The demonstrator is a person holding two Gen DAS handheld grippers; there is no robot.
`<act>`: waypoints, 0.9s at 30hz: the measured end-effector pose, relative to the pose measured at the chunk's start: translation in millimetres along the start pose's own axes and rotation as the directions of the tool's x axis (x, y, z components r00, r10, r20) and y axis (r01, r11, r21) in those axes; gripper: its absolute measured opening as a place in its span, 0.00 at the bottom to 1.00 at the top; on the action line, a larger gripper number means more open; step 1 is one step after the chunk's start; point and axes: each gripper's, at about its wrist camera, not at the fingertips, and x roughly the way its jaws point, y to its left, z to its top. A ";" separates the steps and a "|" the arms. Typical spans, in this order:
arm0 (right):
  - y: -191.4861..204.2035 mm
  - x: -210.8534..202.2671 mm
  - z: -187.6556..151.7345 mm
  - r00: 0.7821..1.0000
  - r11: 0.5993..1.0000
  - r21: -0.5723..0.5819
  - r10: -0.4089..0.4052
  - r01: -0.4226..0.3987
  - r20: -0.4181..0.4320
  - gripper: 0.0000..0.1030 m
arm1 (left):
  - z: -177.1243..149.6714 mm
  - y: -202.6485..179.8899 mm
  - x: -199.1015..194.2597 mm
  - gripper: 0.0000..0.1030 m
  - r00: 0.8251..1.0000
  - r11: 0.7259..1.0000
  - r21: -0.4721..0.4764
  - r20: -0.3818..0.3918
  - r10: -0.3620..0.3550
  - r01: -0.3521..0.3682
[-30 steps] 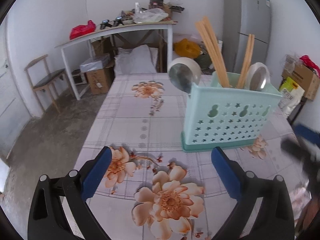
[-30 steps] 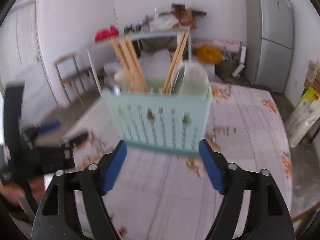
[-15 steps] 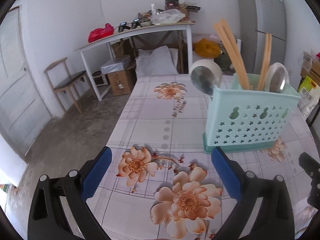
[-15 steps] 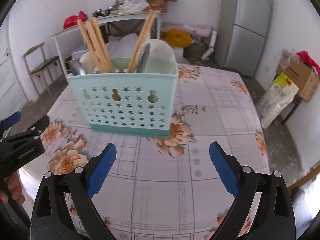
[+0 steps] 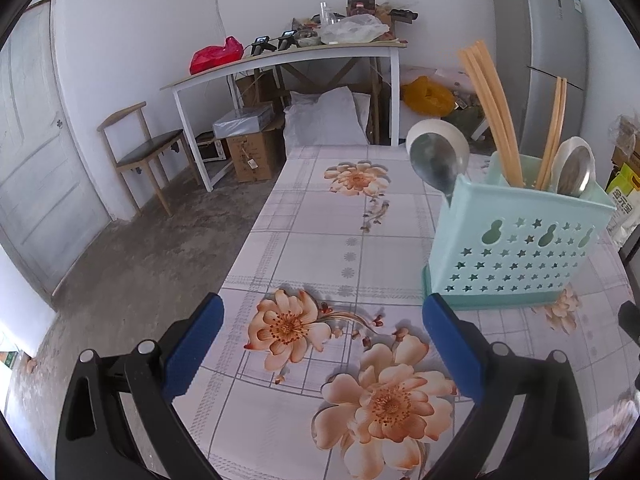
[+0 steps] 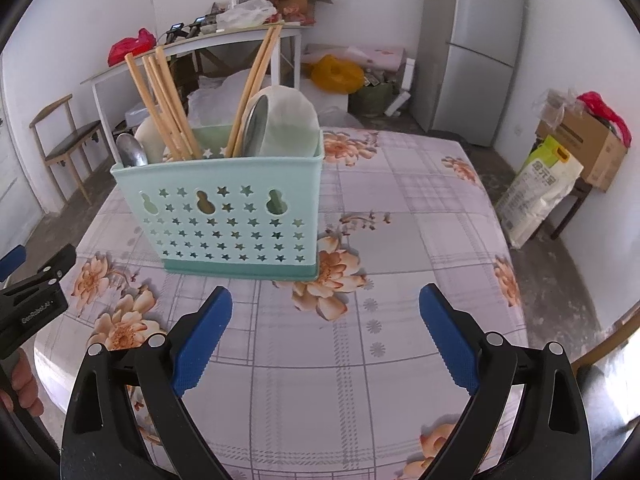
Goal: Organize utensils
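Note:
A mint-green perforated utensil caddy [image 6: 236,224] stands upright on the floral tablecloth [image 6: 420,220]. It holds wooden chopsticks [image 6: 164,104], a metal spoon [image 6: 130,154] and a white ladle [image 6: 284,120]. My right gripper [image 6: 326,294] hovers in front of the caddy, open and empty. In the left wrist view the caddy [image 5: 516,248] sits to the right with chopsticks [image 5: 492,120] and spoons [image 5: 436,164] in it. My left gripper [image 5: 322,304] is open over the cloth, to the left of the caddy, holding nothing. The left gripper [image 6: 36,296] also shows at the right view's left edge.
A white side table [image 5: 280,56] with clutter stands behind, with boxes [image 5: 252,152] under it and a wooden chair [image 5: 144,148] at left. A grey fridge [image 6: 480,40] is at back right, with a white sack [image 6: 536,192] and a cardboard box [image 6: 588,144] on the right.
My right gripper has backed away from the caddy and its jaws stand wider apart. The left view has swung left, so the caddy sits further right in it.

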 end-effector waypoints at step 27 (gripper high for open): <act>-2.1 -14.0 0.5 0.999 1.000 -0.001 0.014 -0.014 0.035 0.88 | -6.9 33.4 -9.0 0.95 0.999 0.998 -0.056 -0.040 0.018 -0.021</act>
